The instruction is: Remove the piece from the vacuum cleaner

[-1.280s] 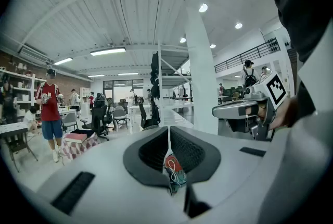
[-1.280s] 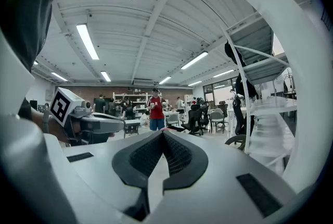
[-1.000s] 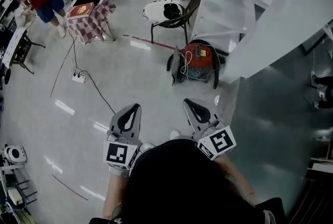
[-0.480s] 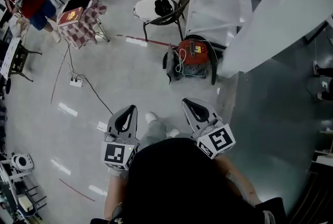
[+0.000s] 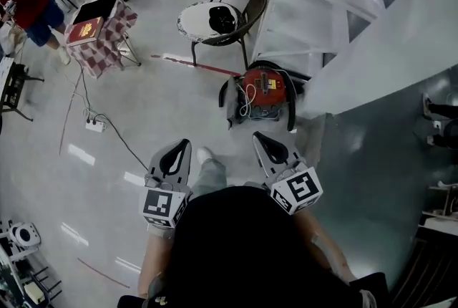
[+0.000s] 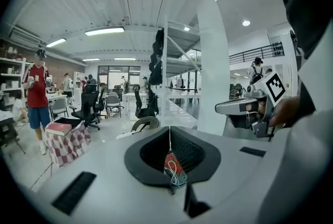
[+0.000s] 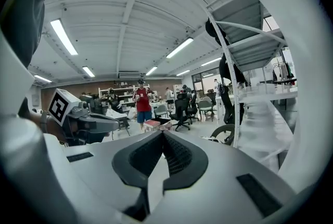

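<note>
A red vacuum cleaner [image 5: 261, 92] with a black frame and a coiled white cord sits on the floor at the foot of a white staircase. Which piece comes off it I cannot make out from here. My left gripper [image 5: 185, 144] and right gripper [image 5: 257, 137] are held side by side in front of me, short of the vacuum, both shut and empty. In the left gripper view the vacuum [image 6: 173, 164] shows low between the closed pads [image 6: 151, 150], straight ahead. The right gripper view has its shut jaws pointing past the staircase [image 7: 260, 113]; no vacuum shows there.
A chair [image 5: 218, 18] with a white seat and a dark helmet stands behind the vacuum. A checkered-cloth table [image 5: 96, 34] with a red book is at left, with a power strip [image 5: 94, 125] and cable on the floor. A person in red [image 5: 25, 2] stands far left.
The vacuum cleaner has come nearer and more to the centre as I walk toward it. Both grippers have gone forward with me, still shut and side by side.
</note>
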The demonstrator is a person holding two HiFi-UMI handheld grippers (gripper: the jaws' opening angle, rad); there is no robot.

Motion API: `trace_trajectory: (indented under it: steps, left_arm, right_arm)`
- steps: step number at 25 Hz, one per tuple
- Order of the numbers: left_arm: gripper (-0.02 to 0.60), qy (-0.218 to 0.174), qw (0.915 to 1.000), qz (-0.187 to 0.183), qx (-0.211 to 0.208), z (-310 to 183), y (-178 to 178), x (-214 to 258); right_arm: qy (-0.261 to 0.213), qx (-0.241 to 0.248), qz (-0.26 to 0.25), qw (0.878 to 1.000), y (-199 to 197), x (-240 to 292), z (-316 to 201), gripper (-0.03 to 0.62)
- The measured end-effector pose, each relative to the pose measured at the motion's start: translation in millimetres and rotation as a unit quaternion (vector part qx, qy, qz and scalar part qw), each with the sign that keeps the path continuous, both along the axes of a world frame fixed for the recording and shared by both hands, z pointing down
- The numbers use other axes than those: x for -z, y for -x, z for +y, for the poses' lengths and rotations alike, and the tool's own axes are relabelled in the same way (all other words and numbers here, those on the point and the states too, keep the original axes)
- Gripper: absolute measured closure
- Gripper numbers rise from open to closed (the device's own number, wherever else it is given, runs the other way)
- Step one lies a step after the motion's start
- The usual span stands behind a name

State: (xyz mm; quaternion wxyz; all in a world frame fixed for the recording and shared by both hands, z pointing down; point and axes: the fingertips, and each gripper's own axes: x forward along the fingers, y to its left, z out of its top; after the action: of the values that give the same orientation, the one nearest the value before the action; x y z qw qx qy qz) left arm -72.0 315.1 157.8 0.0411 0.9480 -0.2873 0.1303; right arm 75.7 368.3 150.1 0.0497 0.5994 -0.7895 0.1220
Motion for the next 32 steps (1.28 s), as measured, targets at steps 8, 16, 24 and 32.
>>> trace_trajectory:
  steps: [8,16,24,32]
  left_arm:
    - [0.561,0.030,0.9994,-0.011,-0.009,-117.6,11.8,-18.1]
    - [0.561,0.056,0.9979,-0.028,-0.016,-160.0,26.4,-43.9]
    - [0.561,0.089,0.9942,-0.055,0.027,-180.6,34.3,-66.0]
    - [0.561,0.126,0.9846,-0.083,0.088,-201.0,26.1,-93.7]
  right_arm:
    - [0.038,-0.010,-0.001,0.999,5.7,-17.6,-121.8,0.566]
    - [0.092,-0.037,0.005,0.995,-8.4,-49.9,-175.1,0.566]
    - [0.169,-0.042,0.003,0.985,-41.9,-103.4,-198.8,0.566]
    - [0.245,-0.029,-0.021,0.969,-80.8,-195.2,-235.7,0.565]
